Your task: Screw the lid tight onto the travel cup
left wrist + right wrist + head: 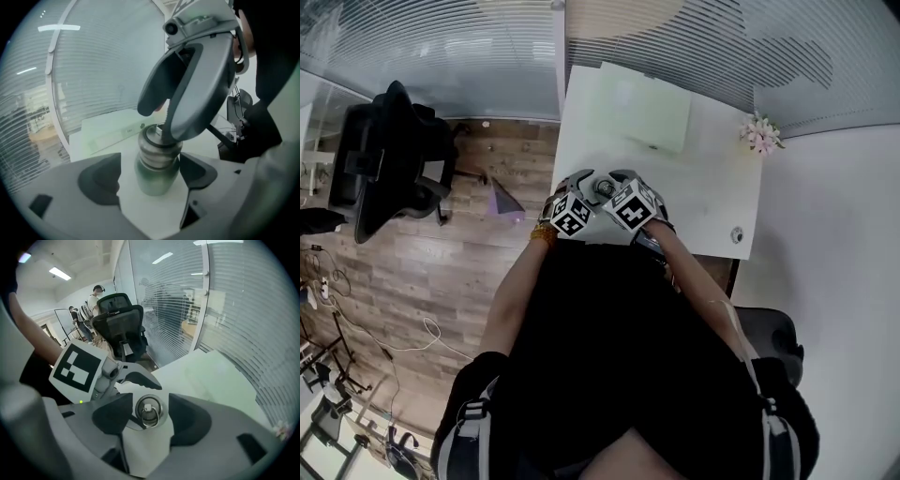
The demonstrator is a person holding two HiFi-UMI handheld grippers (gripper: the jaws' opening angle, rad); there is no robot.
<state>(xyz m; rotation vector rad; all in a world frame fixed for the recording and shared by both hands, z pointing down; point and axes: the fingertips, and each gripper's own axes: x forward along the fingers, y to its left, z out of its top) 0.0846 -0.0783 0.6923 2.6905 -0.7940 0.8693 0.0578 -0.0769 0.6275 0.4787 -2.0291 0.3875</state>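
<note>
A metal travel cup [157, 174] stands upright on the white table [712, 211], near its front edge. Its lid [148, 412], with a small ring on top, sits on the cup's mouth. In the head view the cup [605, 187] shows between the two marker cubes. My left gripper [151, 161] reaches in from the side and is open; its pads flank the cup's body with small gaps. My right gripper [150, 404] points steeply down over the lid, open, a pad on either side of the lid and not pressing on it. In the left gripper view, the right gripper [187, 89] hangs above the cup.
A pale green mat [642, 108] lies at the table's far side, with pink flowers [761, 133] at the right corner and a small round object [736, 234] near the right edge. A black office chair [389, 159] stands on the wood floor at left. Blinds on glass walls lie behind.
</note>
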